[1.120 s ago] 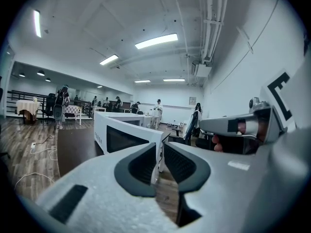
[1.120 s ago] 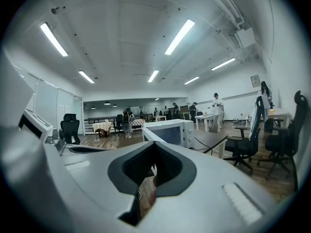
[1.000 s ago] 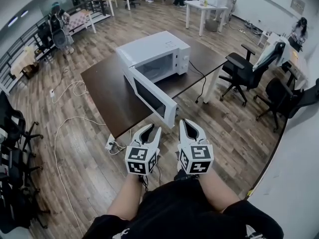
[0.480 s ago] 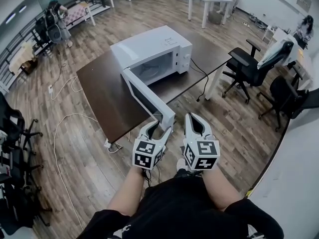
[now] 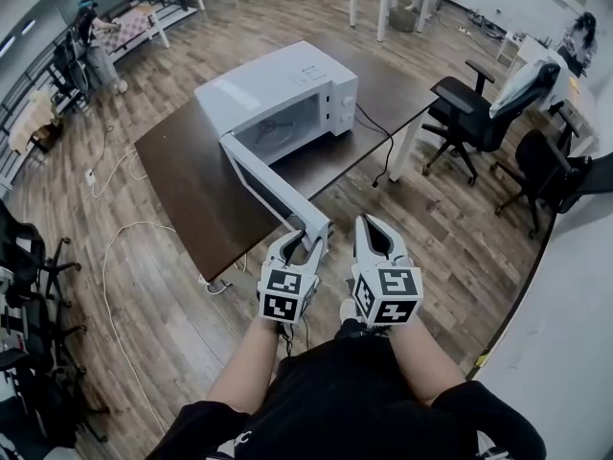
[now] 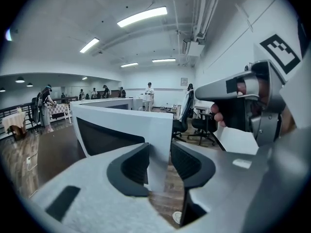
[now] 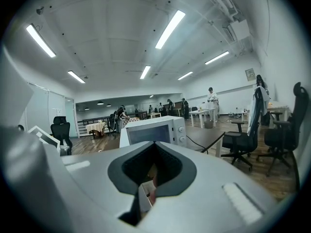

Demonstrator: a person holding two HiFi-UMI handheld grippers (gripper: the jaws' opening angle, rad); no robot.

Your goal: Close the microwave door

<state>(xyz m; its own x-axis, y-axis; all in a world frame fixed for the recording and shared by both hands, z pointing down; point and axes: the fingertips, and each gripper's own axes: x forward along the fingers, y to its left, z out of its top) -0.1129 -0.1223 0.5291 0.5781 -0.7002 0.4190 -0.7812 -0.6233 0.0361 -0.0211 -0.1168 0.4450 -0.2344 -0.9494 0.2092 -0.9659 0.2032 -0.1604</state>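
One edge of the microwave door [image 5: 273, 185], swung open toward five o'clock, is loosely straddled by the left gripper [image 5: 305, 242], jaws closing; the right gripper [image 5: 372, 233], at its three o'clock, is closed, empty.

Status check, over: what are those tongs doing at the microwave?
Left tongs closing round the door at its free edge, not yet clamped. Right tongs shut, empty, alongside. Door wide open; nothing seen blocking its swing.

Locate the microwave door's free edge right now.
In the head view, the open microwave door juts past the near edge of the table toward the person. Its free edge sits between the closing jaws of the left hand-held gripper.
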